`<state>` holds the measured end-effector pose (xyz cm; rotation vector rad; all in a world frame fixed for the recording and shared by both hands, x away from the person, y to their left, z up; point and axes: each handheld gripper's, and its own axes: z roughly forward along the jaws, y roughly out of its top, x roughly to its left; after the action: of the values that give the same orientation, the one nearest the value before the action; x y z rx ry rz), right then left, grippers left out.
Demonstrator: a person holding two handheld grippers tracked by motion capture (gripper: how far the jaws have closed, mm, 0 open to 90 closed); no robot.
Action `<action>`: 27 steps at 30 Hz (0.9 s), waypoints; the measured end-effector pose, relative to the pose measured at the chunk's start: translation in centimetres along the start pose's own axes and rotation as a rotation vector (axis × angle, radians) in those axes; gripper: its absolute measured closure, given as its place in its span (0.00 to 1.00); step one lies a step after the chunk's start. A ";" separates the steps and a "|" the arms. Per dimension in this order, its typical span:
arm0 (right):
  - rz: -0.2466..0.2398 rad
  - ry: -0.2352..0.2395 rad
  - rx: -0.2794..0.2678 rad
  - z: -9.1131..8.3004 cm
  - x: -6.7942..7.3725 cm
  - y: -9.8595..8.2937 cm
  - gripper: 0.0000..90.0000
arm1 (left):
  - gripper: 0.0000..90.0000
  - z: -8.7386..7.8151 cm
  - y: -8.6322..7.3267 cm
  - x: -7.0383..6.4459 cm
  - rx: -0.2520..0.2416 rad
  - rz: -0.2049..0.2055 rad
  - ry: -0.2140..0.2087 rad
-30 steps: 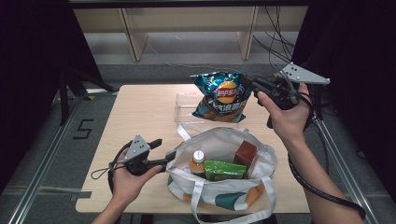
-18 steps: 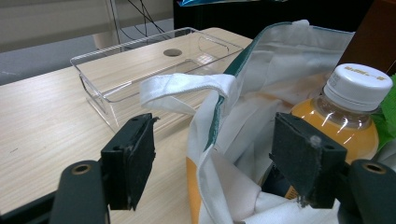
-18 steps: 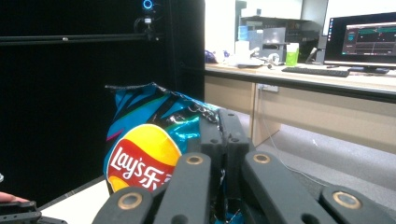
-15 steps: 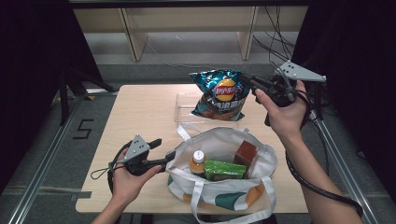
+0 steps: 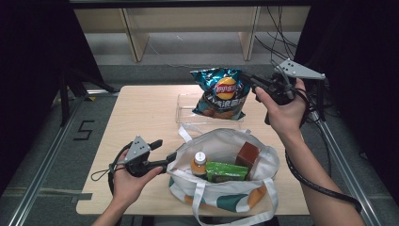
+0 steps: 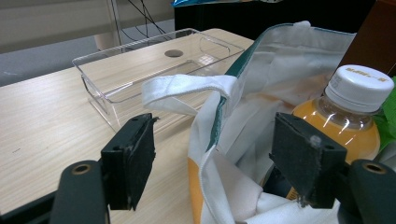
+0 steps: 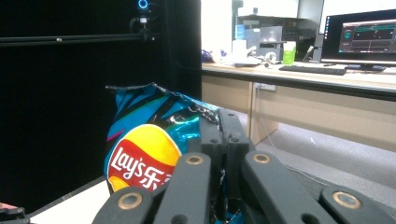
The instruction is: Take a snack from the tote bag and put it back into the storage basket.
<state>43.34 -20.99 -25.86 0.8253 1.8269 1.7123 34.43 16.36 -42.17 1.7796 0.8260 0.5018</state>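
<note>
A blue Lay's chip bag [image 5: 222, 92] hangs in the air over the clear plastic tray [image 5: 186, 109]. My right gripper [image 5: 251, 83] is shut on the bag's right edge. In the right gripper view the jaws [image 7: 220, 135] pinch the chip bag [image 7: 142, 154] together. The white tote bag [image 5: 226, 190] stands open at the table's front. My left gripper [image 5: 163, 151] is open at its left rim. In the left gripper view the tote's rim [image 6: 219, 121] lies between the spread jaws of that gripper [image 6: 215, 163]. An orange juice bottle [image 6: 348, 116] stands just inside.
Inside the tote are the juice bottle [image 5: 199, 163], a green packet [image 5: 227, 171] and a brown box [image 5: 248, 154]. The tray [image 6: 154, 65] lies behind the tote's white handle [image 6: 187, 88]. Bare tabletop [image 5: 141, 117] spreads to the left. Shelving stands beyond the table.
My right gripper has risen slightly with the chip bag. The left gripper and the tote have stayed put.
</note>
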 end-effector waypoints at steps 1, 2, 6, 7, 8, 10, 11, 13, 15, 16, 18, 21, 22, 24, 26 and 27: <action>0.006 0.005 -0.001 0.0 0.0 0.0 1.00 | 0.33 0.0 0.0 0.0 0.001 0.001 -0.001; 0.023 0.007 0.004 0.1 0.1 0.0 1.00 | 0.33 0.0 0.0 0.0 0.002 0.000 -0.001; 0.028 -0.009 0.006 0.4 0.0 -0.1 1.00 | 0.33 0.0 0.0 0.0 -0.001 0.000 0.000; 0.017 0.000 0.000 0.5 -0.1 -0.1 1.00 | 0.33 0.0 0.0 0.0 -0.001 0.000 0.000; 0.027 -0.002 0.002 0.5 0.0 -0.1 1.00 | 0.33 0.0 0.0 0.0 0.000 0.001 0.000; 0.033 -0.003 0.002 0.6 0.0 -0.1 1.00 | 0.33 0.0 0.0 0.0 0.001 0.001 0.000; 0.025 0.001 0.002 0.7 -0.1 -0.1 1.00 | 0.33 0.0 0.0 0.0 0.000 0.001 0.001; 0.029 -0.006 0.006 0.9 0.0 -0.1 1.00 | 0.33 0.0 0.0 0.0 0.000 0.001 0.001; 0.028 -0.011 0.007 1.0 -0.1 -0.2 1.00 | 0.33 0.0 0.0 0.0 0.000 0.000 0.001; 0.026 -0.007 0.005 1.0 -0.1 -0.2 1.00 | 0.33 0.0 0.0 0.0 0.000 0.000 0.002; 0.033 -0.013 0.007 1.1 -0.1 -0.2 1.00 | 0.33 0.0 0.0 0.0 -0.008 -0.001 -0.005; 0.034 -0.007 0.006 1.3 -0.2 -0.2 1.00 | 0.33 0.0 0.0 0.0 -0.008 -0.001 -0.004; 0.028 -0.014 0.006 1.4 -0.2 -0.2 1.00 | 0.33 0.0 0.0 0.0 -0.006 -0.001 -0.003; 0.037 -0.018 0.006 1.5 -0.1 -0.2 1.00 | 0.33 0.0 0.0 0.0 -0.001 0.000 0.002; 0.031 -0.011 0.006 1.6 -0.3 -0.2 1.00 | 0.33 0.0 0.0 0.0 -0.007 -0.001 -0.004; 0.044 -0.012 0.009 1.6 -0.2 -0.2 1.00 | 0.33 0.0 0.0 0.0 -0.007 -0.001 -0.004</action>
<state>44.59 -20.06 -26.23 0.8841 1.8227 1.7238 34.46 16.39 -42.20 1.7731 0.8218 0.5001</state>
